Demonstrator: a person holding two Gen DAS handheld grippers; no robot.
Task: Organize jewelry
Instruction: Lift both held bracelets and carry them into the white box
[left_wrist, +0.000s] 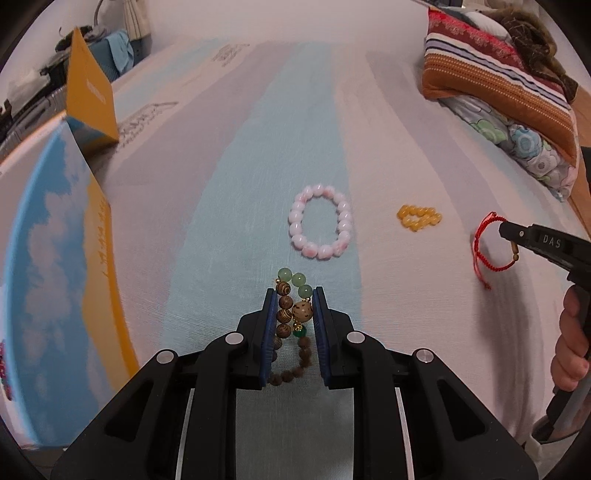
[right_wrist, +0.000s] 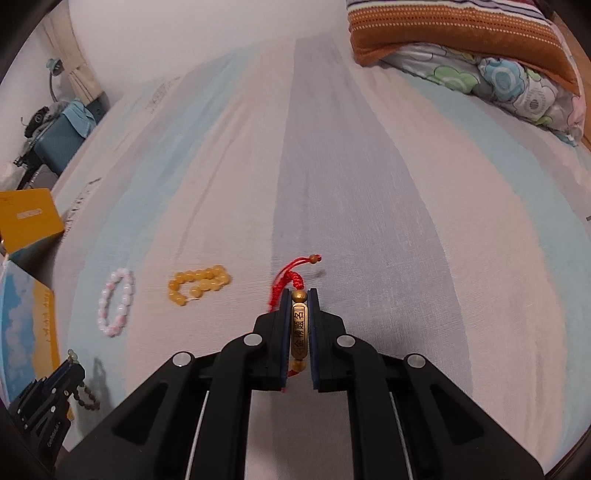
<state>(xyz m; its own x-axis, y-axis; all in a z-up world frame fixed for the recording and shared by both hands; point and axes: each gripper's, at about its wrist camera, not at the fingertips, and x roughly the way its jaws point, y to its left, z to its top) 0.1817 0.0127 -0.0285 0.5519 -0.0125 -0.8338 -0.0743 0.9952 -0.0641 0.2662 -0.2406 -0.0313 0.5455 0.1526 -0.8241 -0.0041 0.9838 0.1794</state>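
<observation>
Home bedroom: striped pastel bedsheet (right_wrist: 332, 184) as work surface, folded striped quilt (left_wrist: 495, 70) stacked on floral bedding (right_wrist: 517, 88) at head end, curtain (right_wrist: 83, 79) and cluttered blue storage box (right_wrist: 61, 147) against plain wall.

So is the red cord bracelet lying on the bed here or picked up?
Picked up. The right claw is shut on the red cord bracelet at its brass bar; in the left wrist view the cord dangles above the bedsheet.
</observation>
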